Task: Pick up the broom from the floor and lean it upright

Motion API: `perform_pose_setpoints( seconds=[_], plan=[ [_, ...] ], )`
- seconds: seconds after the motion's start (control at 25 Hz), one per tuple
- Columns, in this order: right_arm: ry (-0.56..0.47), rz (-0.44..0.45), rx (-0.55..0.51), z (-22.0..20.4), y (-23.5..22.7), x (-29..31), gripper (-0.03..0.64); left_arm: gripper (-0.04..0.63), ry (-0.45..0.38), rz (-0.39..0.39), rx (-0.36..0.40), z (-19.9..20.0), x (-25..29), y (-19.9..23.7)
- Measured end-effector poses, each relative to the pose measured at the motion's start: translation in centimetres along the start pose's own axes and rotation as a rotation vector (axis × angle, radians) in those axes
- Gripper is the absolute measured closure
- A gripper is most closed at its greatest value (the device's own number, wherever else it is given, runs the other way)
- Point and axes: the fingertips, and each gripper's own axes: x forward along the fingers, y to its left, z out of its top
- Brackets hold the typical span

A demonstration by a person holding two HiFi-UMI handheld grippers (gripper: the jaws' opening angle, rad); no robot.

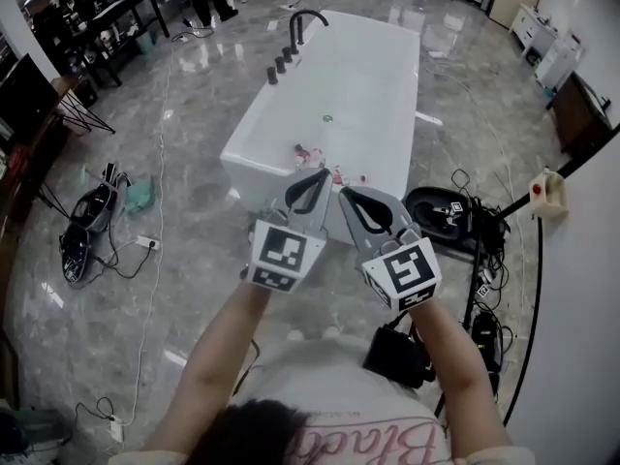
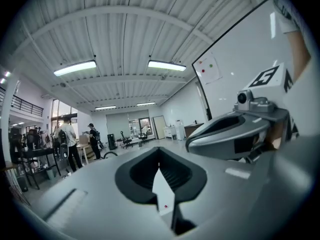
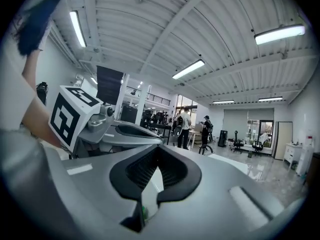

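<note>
Our left gripper (image 1: pixel 310 187) and right gripper (image 1: pixel 366 209) sit clenched and empty, bathtub (image 1: pixel 260 163) just ahead. We see no broom anywhere, so we reckon the whole job's left.

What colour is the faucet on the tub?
The faucet is black, mounted on the white bathtub. It shows best in the head view.

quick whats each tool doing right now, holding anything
left tool: closed, jaws together, holding nothing
right tool: closed, jaws together, holding nothing
</note>
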Motion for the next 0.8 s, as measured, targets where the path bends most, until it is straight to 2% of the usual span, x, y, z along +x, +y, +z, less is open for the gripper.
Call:
perform_pose_setpoints(
  seconds=[0.2,0.32,0.8],
  plan=[
    [-0.040,-0.022,0.031,2.6,0.0,-0.9,0.615,0.597,-0.076,-0.031,0.028,3.3,-1.2,-0.5],
    [-0.038,-0.043,0.036,2.8,-0.1,-0.9,0.615,0.597,-0.101,-0.040,0.012,4.1,-1.6,-0.7],
    [-0.031,-0.069,0.028,2.5,0.2,-0.7,0.617,0.597,-0.093,-0.029,-0.052,3.1,-2.1,-0.7]
  ],
)
